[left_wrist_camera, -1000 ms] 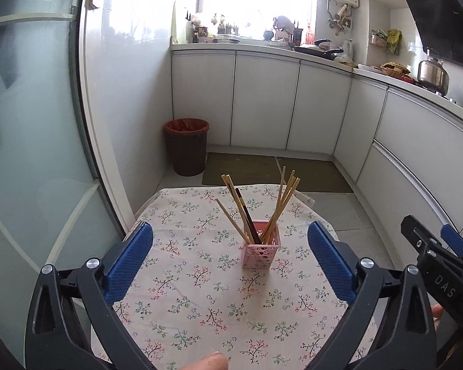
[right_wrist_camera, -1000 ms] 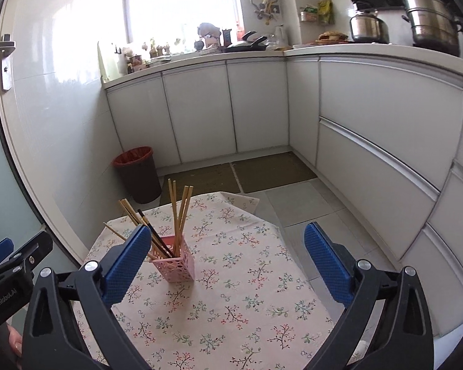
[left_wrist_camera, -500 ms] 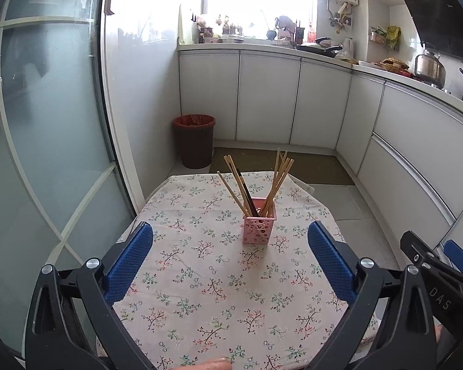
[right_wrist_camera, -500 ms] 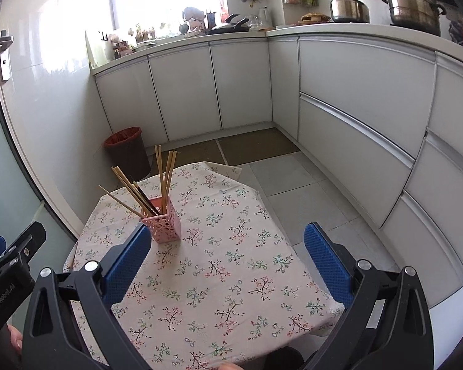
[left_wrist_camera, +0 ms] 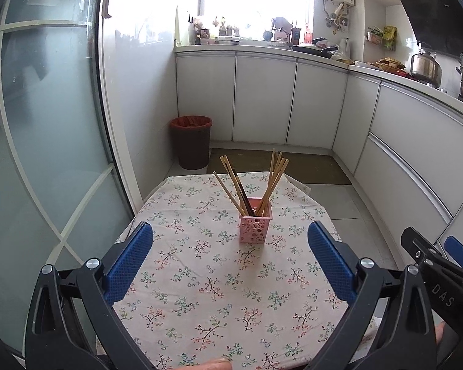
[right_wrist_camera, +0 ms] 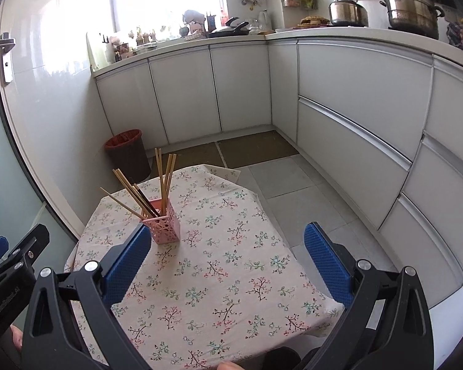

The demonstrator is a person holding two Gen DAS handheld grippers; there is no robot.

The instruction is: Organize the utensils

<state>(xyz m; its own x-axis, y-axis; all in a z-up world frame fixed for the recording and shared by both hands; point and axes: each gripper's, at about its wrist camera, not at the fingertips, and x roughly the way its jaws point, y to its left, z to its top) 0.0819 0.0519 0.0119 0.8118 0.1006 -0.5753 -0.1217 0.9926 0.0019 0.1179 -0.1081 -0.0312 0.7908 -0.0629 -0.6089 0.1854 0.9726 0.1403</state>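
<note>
Presently: pink holder (left_wrist_camera: 255, 228) with chopsticks (left_wrist_camera: 273, 182) splayed in it, at 12 o'clock on the floral tabletop (left_wrist_camera: 200, 293), well apart from both tools. Left gripper (left_wrist_camera: 230, 262) and right gripper (right_wrist_camera: 228, 259) gape wide, empty. Risk, judged: light holder tips if a finger snags the leaning sticks.

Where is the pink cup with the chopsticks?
The pink cup stands on the flowery tablecloth, mid-table in the left view, ahead of both open grippers.
</note>
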